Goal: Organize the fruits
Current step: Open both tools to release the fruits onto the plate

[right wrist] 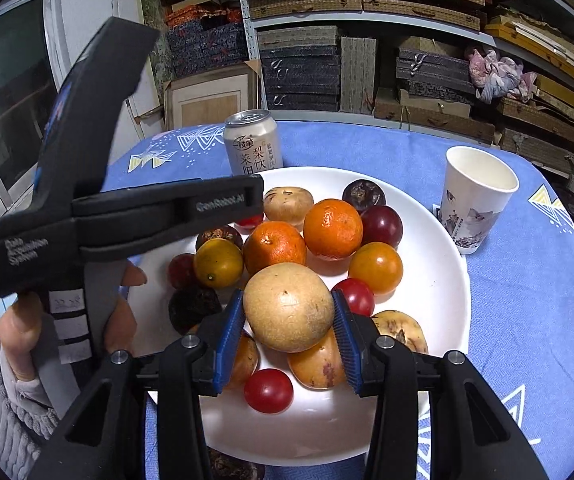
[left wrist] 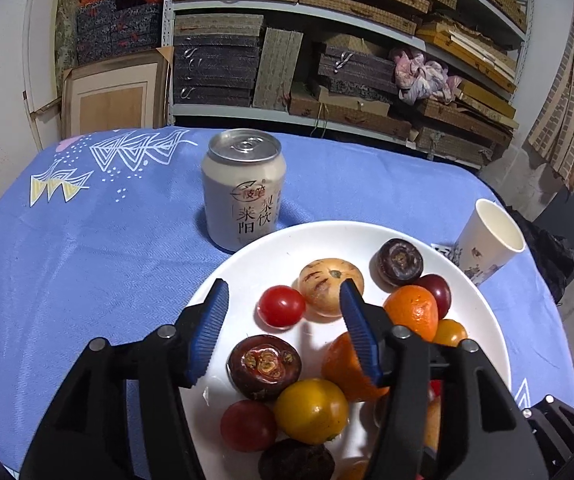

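Note:
A white plate [left wrist: 327, 227] on the blue cloth holds several fruits. My left gripper [left wrist: 284, 286] hangs open over it, its blue pads on either side of a small red tomato [left wrist: 281, 306] without touching it. Around it lie a tan striped fruit [left wrist: 323, 284], a dark mangosteen [left wrist: 265, 366], a yellow tomato [left wrist: 311, 410] and oranges [left wrist: 411, 312]. In the right wrist view my right gripper [right wrist: 288, 296] is shut on a round tan fruit [right wrist: 289, 308], held just above other fruits at the near side of the plate [right wrist: 427, 280]. Two oranges [right wrist: 275, 246] lie behind it.
A drink can [left wrist: 243, 188] stands just behind the plate. A paper cup [left wrist: 491, 240] stands at the plate's right. A hand in a grey sleeve [right wrist: 7, 380] holds the left gripper's black body [right wrist: 159, 208] across the plate's left side. Shelves of boxes fill the back wall.

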`<state>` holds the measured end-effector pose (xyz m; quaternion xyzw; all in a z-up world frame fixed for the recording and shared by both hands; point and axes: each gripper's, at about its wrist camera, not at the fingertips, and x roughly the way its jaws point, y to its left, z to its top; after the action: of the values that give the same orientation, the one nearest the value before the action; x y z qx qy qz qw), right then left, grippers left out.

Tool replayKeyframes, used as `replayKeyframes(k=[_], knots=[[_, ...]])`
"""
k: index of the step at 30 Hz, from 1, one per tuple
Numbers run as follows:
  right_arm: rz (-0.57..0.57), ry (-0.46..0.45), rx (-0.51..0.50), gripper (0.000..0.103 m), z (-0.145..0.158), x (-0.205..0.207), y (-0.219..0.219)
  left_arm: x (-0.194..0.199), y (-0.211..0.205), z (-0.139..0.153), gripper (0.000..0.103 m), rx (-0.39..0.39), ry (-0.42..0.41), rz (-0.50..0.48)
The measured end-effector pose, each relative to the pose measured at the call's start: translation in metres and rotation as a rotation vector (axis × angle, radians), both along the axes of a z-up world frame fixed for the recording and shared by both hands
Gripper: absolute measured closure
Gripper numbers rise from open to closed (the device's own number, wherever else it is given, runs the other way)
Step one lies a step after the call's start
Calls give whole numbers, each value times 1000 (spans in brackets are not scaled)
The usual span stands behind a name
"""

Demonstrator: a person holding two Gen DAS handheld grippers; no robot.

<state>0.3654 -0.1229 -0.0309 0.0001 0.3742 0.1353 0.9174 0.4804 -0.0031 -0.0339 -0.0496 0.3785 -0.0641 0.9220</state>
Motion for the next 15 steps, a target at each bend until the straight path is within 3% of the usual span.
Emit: replayKeyframes(k=[3, 5, 15], knots=[[2, -15, 7, 57, 3, -2, -1, -5, 4, 7, 46, -11, -12, 3], [-1, -39, 13, 48, 8, -3, -5, -9, 7, 11, 46, -15, -19, 5], [-54, -115, 60, 47, 41, -12, -31, -45, 32, 18, 46, -15, -20, 46]])
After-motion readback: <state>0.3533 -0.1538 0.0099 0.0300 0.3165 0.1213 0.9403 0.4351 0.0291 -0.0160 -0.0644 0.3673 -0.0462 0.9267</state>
